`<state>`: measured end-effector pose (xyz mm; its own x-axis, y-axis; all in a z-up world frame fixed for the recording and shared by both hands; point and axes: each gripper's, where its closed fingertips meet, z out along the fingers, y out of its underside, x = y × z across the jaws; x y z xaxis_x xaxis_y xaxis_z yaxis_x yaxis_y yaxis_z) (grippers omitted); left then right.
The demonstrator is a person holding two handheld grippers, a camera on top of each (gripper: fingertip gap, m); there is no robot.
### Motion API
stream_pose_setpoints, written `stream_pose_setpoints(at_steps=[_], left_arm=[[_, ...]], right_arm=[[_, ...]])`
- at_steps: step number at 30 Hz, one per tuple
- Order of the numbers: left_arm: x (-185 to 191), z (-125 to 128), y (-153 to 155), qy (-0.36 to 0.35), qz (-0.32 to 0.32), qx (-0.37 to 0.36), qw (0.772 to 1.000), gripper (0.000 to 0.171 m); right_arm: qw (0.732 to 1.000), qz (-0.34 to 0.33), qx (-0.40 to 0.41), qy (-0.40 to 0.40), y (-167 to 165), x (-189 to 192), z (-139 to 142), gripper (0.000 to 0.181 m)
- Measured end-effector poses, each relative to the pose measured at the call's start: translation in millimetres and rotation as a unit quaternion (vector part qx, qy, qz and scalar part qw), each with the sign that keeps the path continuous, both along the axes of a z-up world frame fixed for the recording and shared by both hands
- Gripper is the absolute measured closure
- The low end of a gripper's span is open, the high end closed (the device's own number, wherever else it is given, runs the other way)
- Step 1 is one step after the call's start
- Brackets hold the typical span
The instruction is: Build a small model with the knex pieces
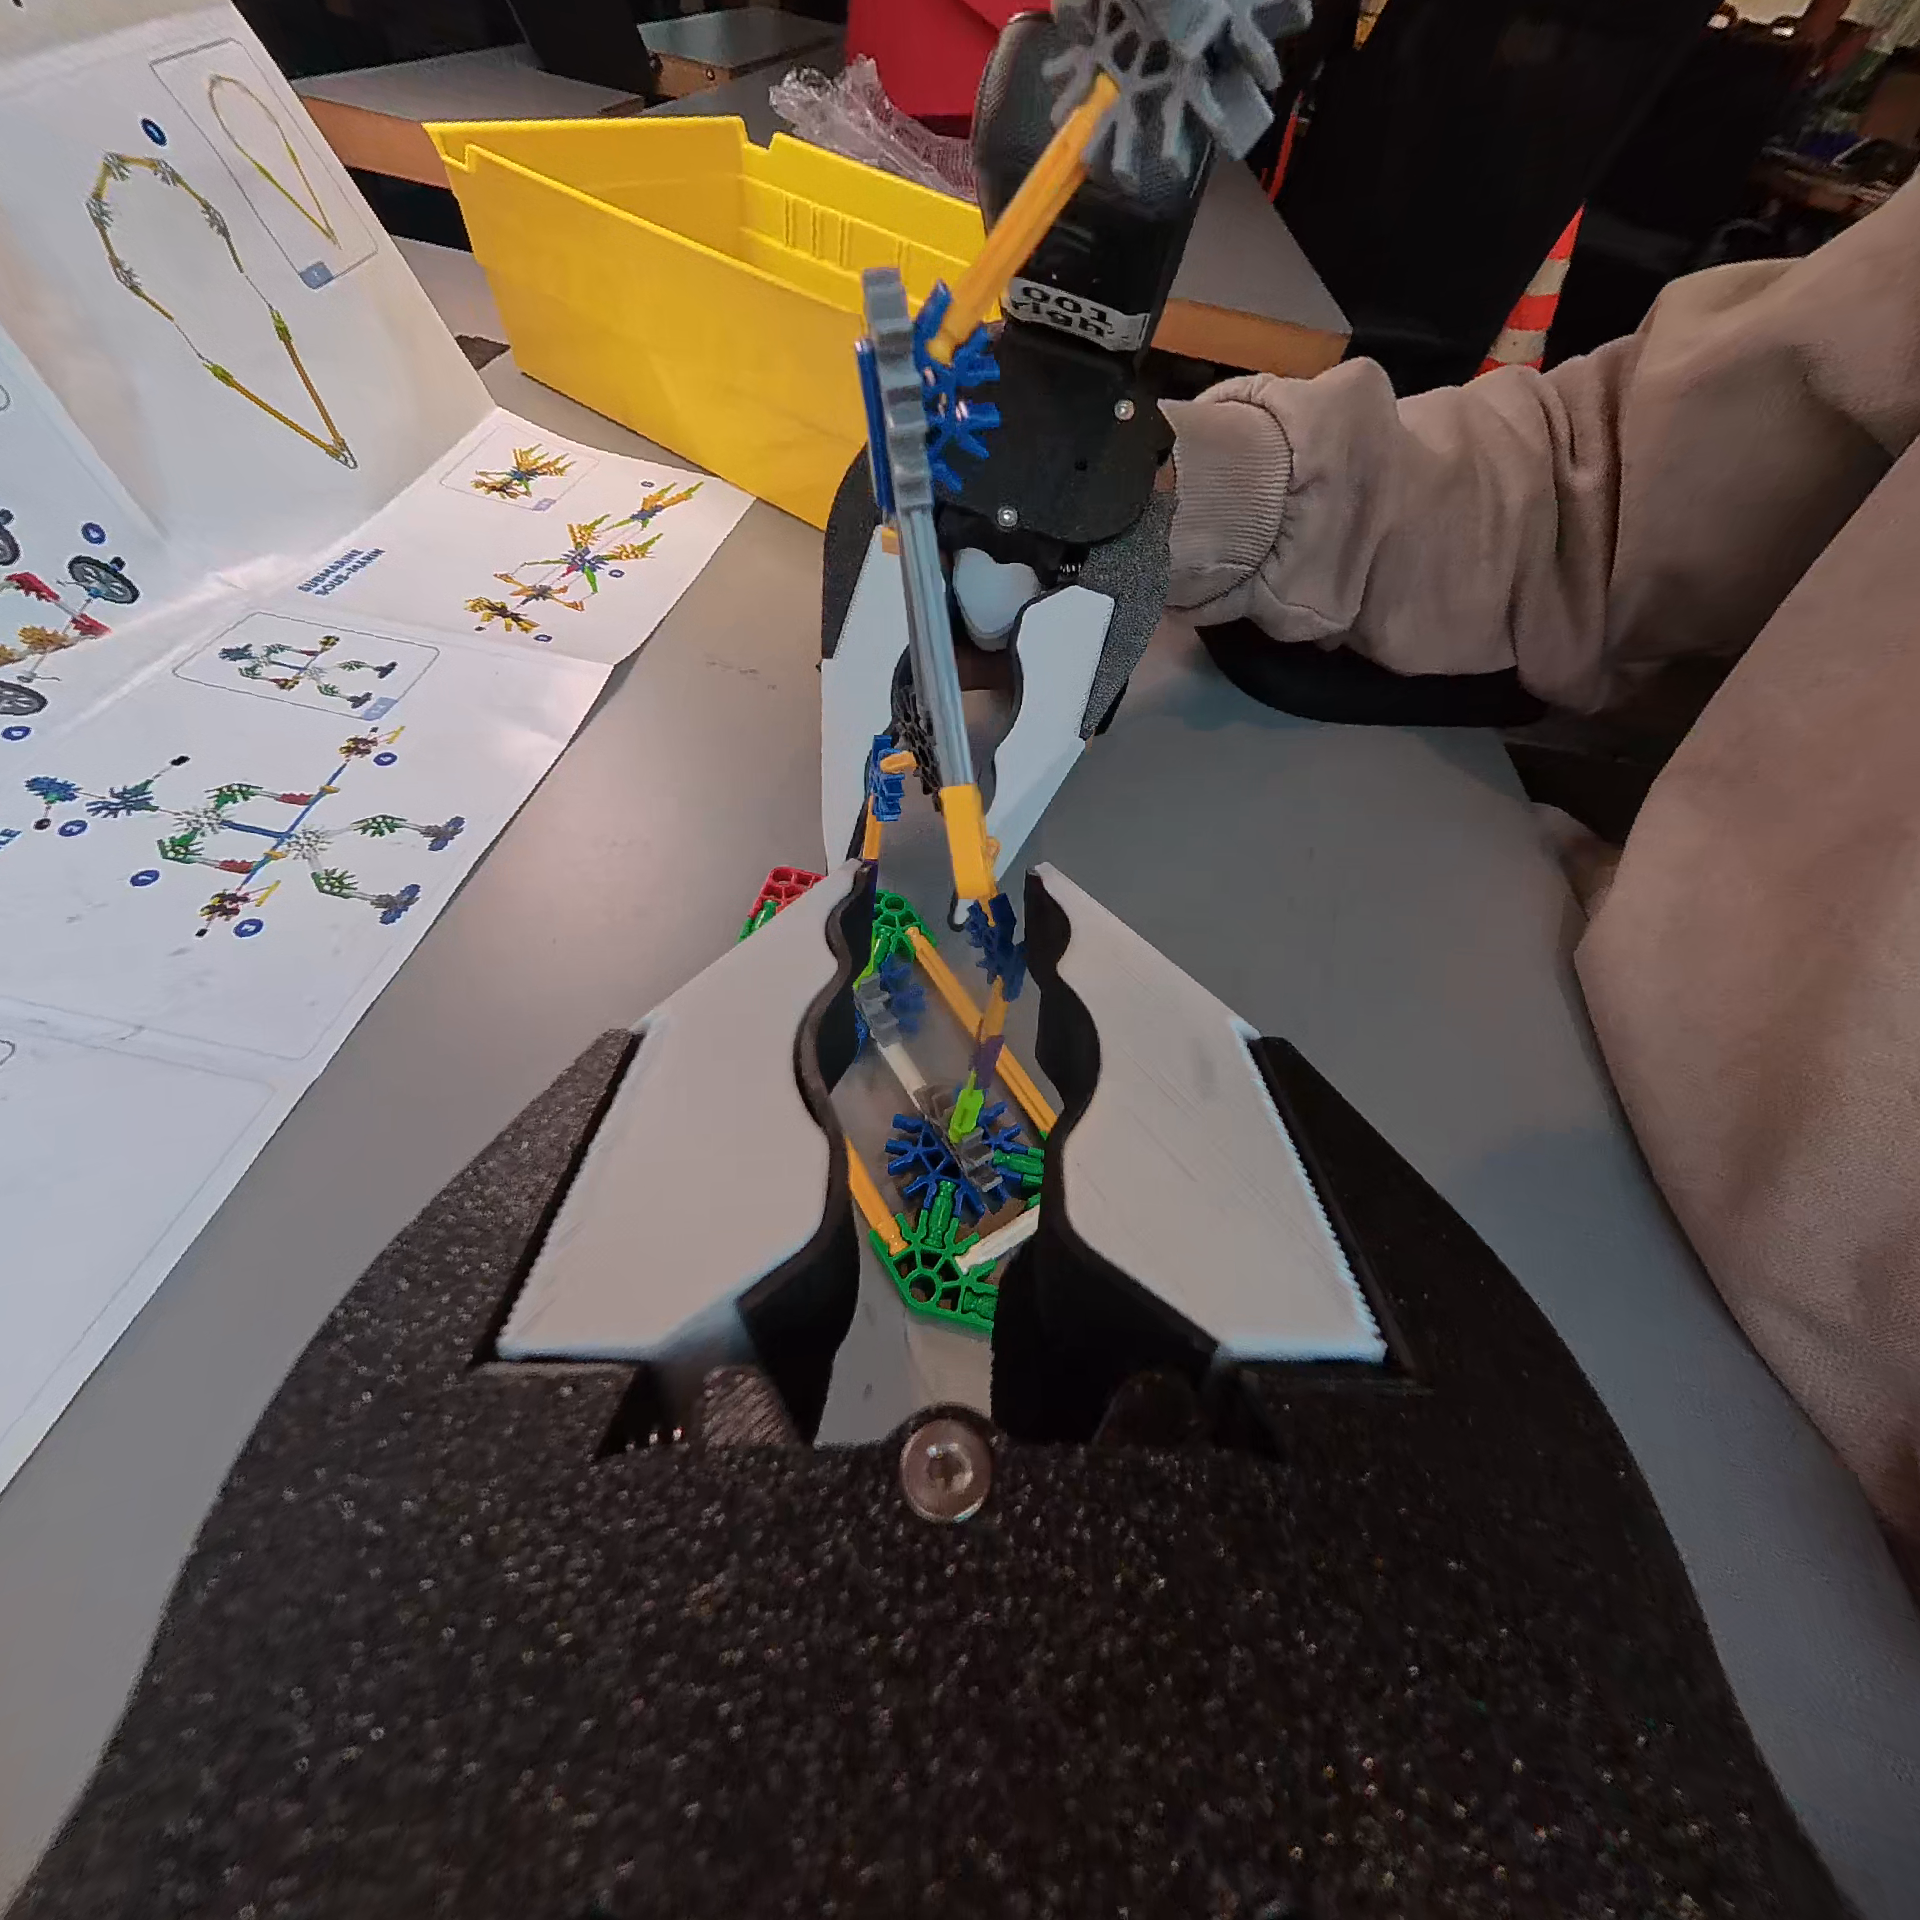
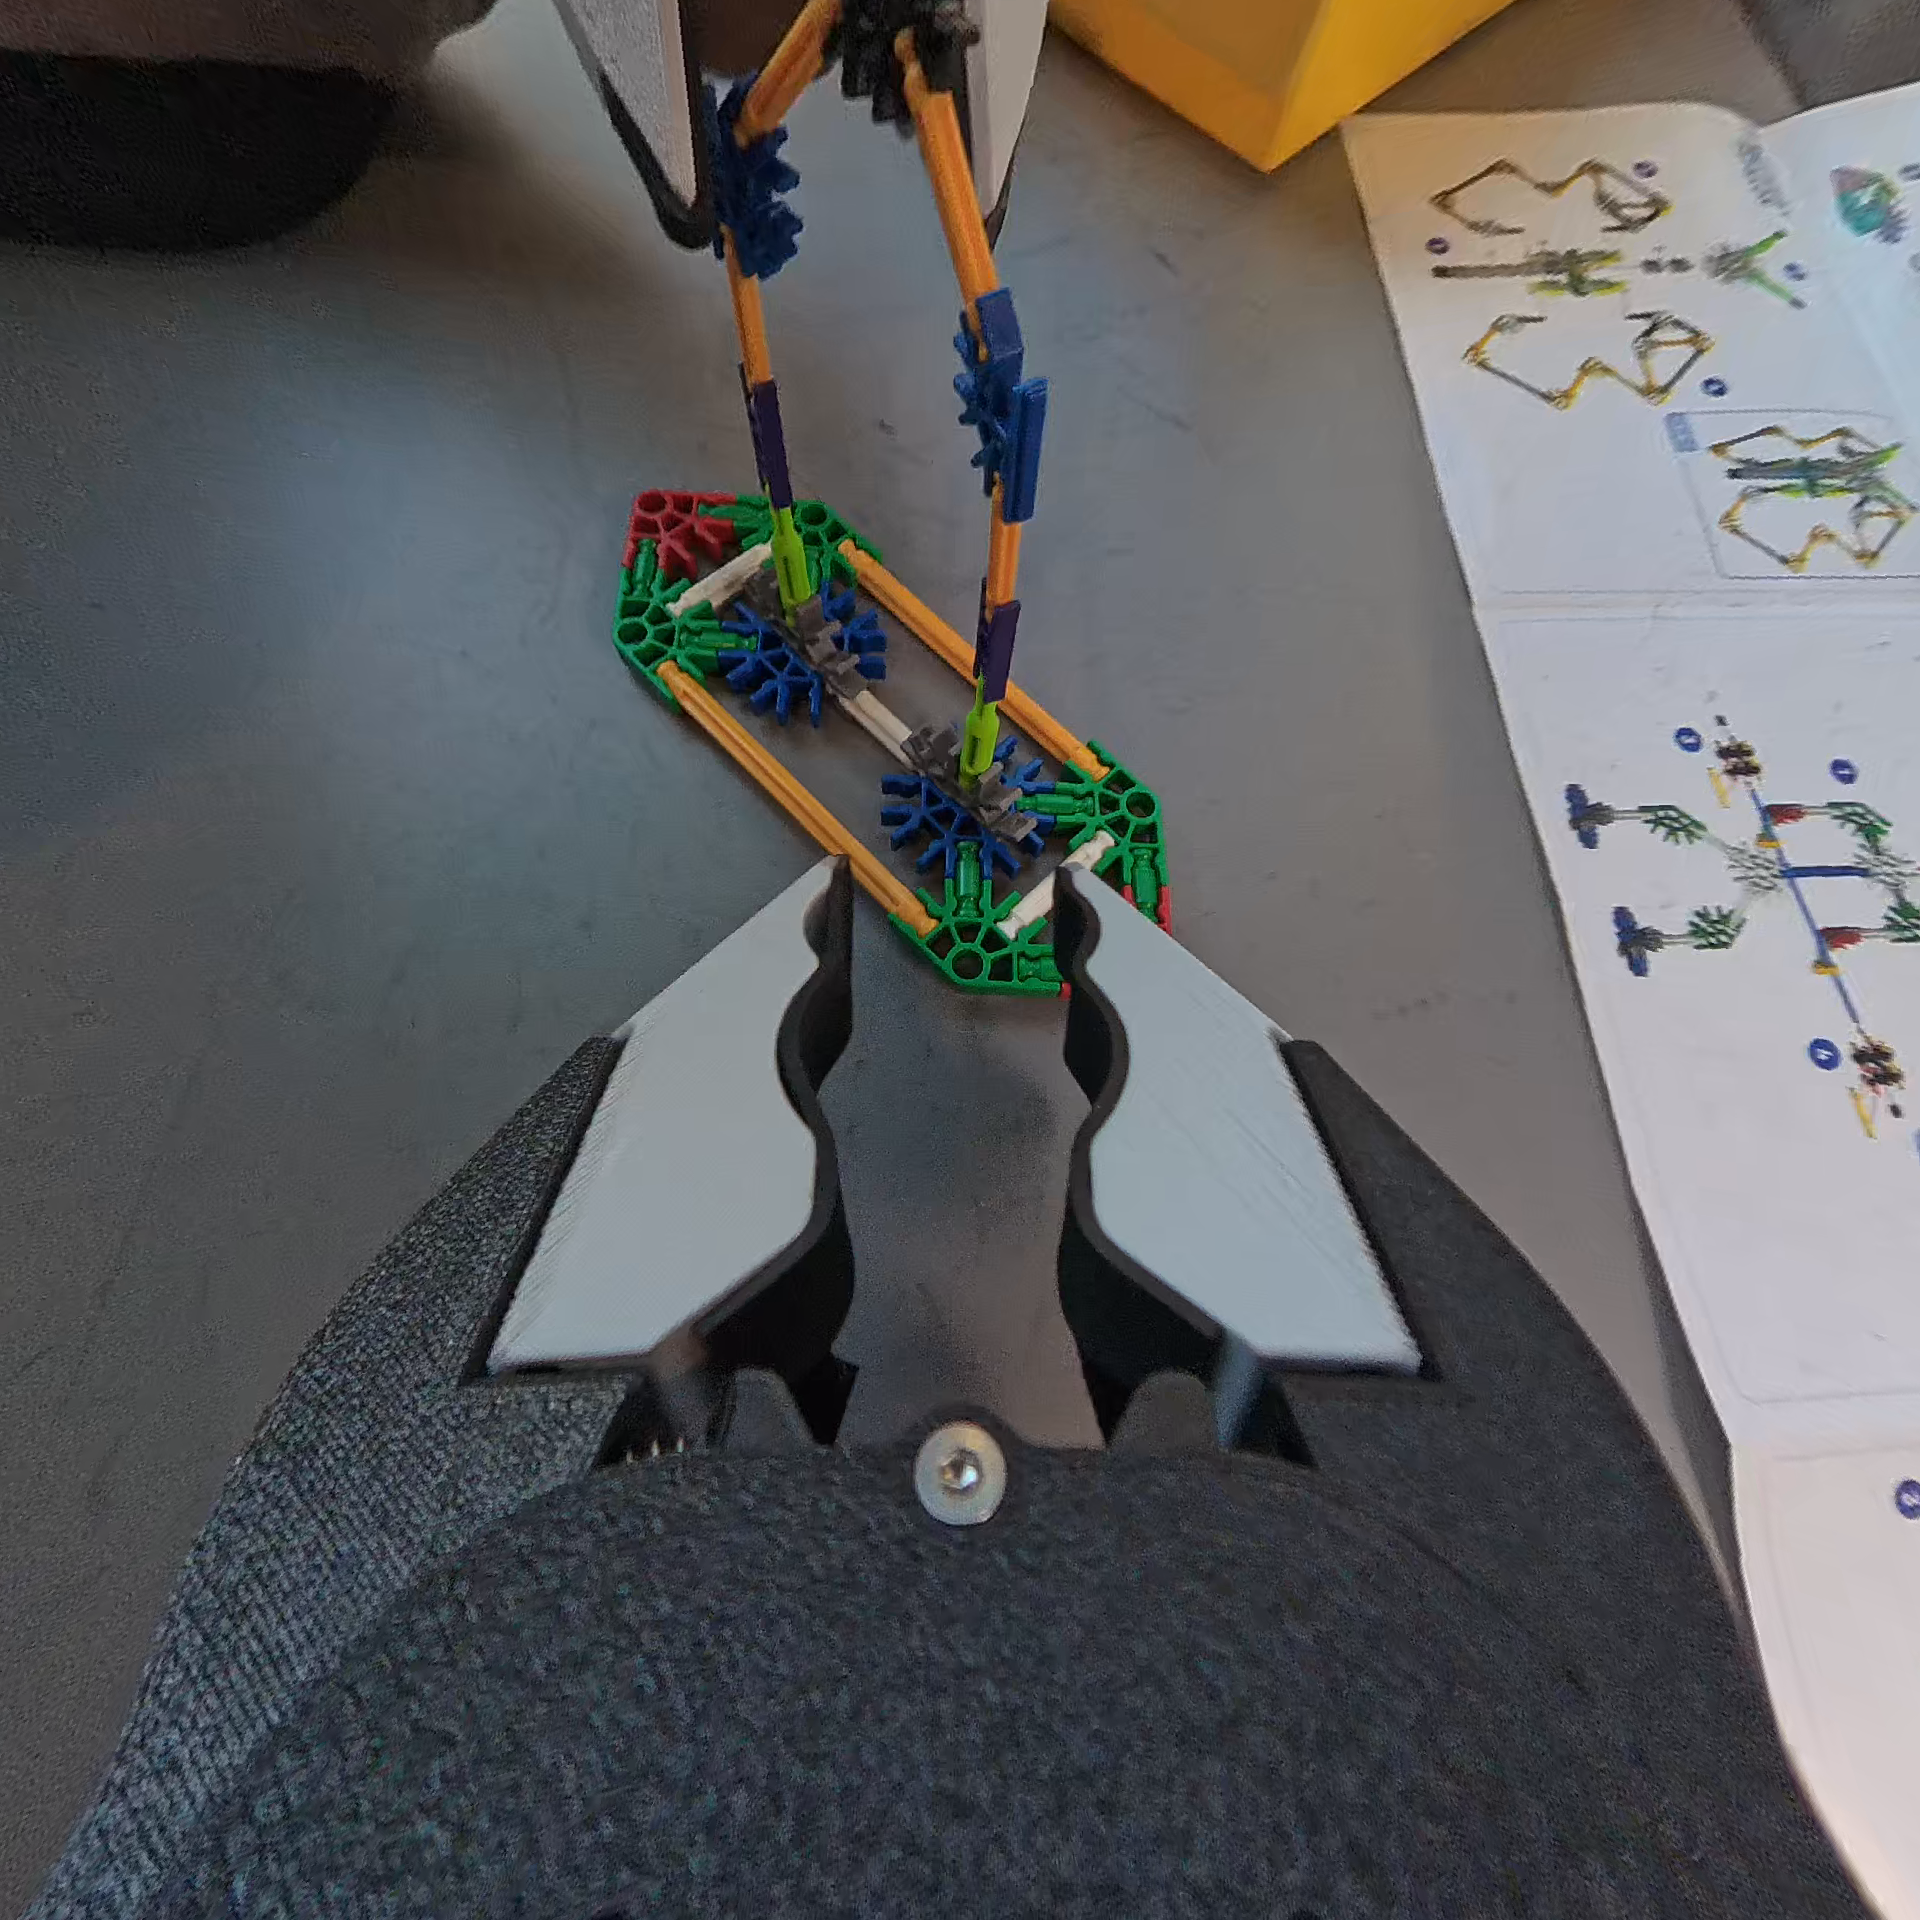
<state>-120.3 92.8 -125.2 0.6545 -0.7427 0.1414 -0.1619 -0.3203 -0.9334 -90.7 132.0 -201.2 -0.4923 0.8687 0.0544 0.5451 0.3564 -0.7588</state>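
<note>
I am looking down at a grey table (image 2: pixel 312 831). It is smooth, with a few small marks on it. A toy model (image 2: pixel 894 727) made of sticks and little snowflake wheels stands in the middle. Its flat bottom is a long frame with orange sticks on the sides and green corners, and it lies on the table. Two thin legs of orange, blue and purple pieces go up from it and meet at a black piece near the top.

My left hand-held gripper (image 1: pixel 948 878) is up high, above the frame. Its fingers are a little apart and the tall part of the model sits between the tips. I cannot tell if they pinch it or only stand beside it.

My right hand-held gripper (image 2: pixel 953 873) is low, with a small gap between its fingers and nothing in the gap. Its tips are just beside one green corner of the frame.

A big white paper with pictures of models (image 1: pixel 312 727) lies on the table to one side. A yellow bin (image 1: pixel 665 270) sits at the far edge. A tan sleeve (image 1: pixel 1455 520) reaches in behind the right hand-held gripper. Farther back the room is dark and full of stuff, and I see an orange and white cone (image 1: pixel 1548 301).
</note>
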Motion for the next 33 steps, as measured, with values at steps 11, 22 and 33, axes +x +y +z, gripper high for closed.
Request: stream_pose_setpoints(at_steps=[11,22,33], left_arm=[[-27,3,-10,0.056,0.026,-0.008,0.998,0.124],[-39,-51,-13,0.191,0.032,-0.048,0.98,0.129],[-34,-74,2,0.19,0.027,-0.046,0.98,0.107]], right_arm=[[0.996,0.032,0.067,-0.048,-9,6,-17,0.151],[0.996,0.044,0.043,-0.07,-21,23,-16,0.171],[0.997,0.019,0.044,-0.056,-1,30,-8,0.154]])
